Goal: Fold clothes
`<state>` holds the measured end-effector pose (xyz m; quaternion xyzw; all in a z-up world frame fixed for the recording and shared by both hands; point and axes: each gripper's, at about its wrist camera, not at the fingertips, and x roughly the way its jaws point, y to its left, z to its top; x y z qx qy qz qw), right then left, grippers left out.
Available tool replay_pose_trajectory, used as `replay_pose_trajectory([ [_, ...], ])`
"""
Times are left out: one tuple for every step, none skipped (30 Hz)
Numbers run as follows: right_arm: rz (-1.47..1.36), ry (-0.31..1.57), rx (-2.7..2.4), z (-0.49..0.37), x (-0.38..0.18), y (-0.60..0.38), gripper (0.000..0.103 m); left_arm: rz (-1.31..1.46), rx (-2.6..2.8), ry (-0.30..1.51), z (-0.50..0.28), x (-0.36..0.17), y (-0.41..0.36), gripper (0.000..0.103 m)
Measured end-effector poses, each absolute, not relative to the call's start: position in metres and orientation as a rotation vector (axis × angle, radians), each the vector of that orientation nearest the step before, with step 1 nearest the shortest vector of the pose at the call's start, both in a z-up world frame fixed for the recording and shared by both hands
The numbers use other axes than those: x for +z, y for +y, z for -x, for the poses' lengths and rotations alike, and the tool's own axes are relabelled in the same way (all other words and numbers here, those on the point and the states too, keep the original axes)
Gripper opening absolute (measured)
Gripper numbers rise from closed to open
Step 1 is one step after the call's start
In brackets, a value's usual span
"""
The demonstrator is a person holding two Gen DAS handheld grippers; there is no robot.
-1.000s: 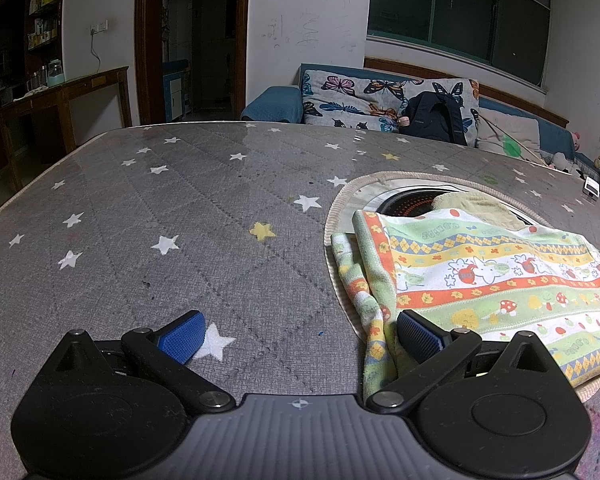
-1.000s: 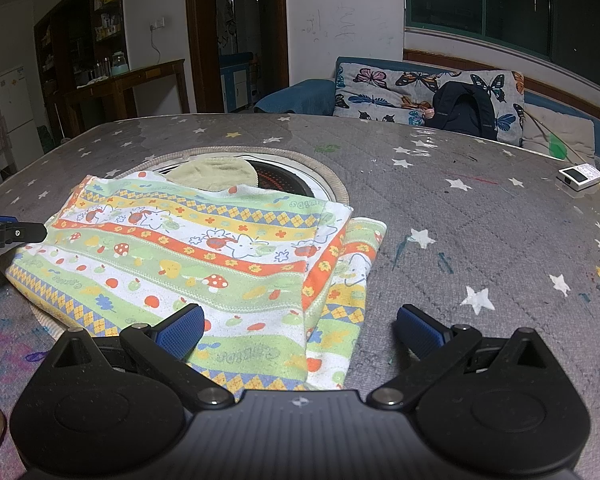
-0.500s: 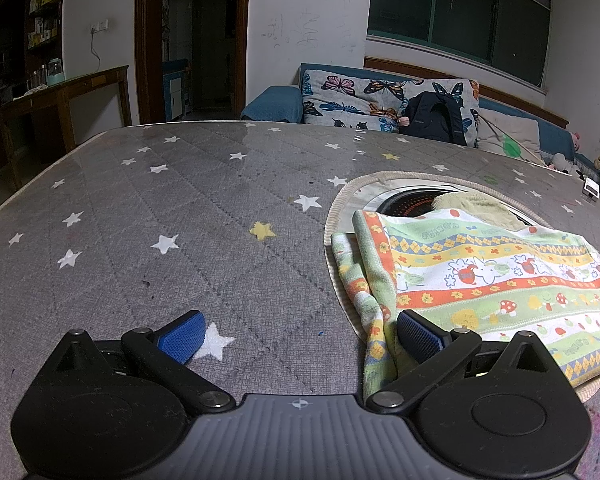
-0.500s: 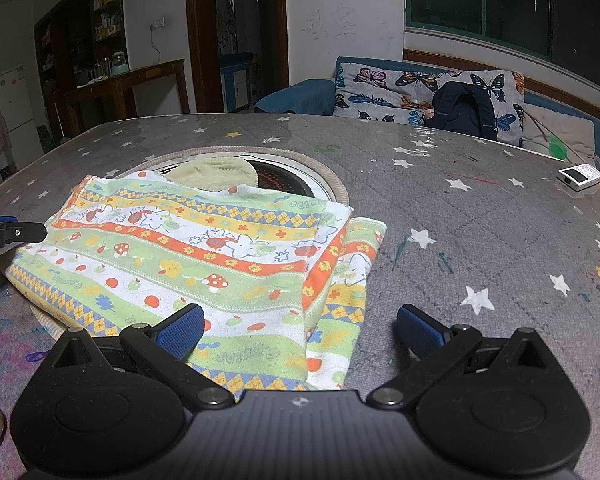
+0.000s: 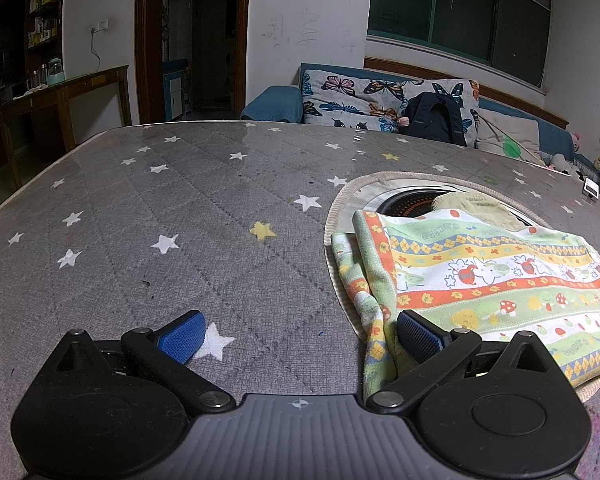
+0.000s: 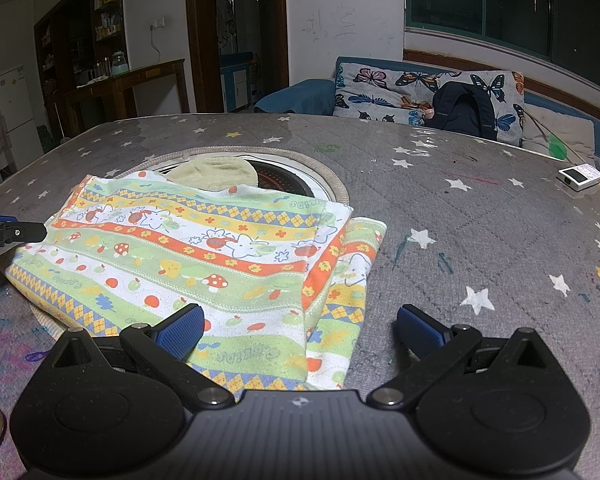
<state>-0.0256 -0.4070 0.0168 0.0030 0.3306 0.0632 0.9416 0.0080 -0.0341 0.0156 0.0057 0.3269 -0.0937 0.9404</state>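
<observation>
Jaws of both the left gripper and right gripper stand wide, apparently just above the folded, striped cartoon-print cotton cloth on the grey star-patterned quilted counter.

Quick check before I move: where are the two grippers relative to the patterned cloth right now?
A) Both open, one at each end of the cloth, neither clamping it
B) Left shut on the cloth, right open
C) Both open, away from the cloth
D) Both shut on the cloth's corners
A: the left gripper and right gripper both show wide-apart fingers at opposite ends of the patterned cloth, with nothing pinched.
</observation>
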Motion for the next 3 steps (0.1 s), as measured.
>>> replay_pose_trajectory([
  [-0.006,0.674,0.129,0.0256,0.0168,-0.4071,0.103,-0.011,-0.191,0.667,-0.0081,0.0156,-0.034,0.103],
  [-0.006,0.674,0.129,0.0256,0.0168,-0.407,0.103,-0.011,-0.191,0.667,-0.0081,0.0156,-0.0335,0.103],
  [-0.006,0.674,0.129,0.0256,0.0168,-0.407,0.103,-0.011,-0.191,0.667,-0.0082,0.0156,-0.033,0.103],
])
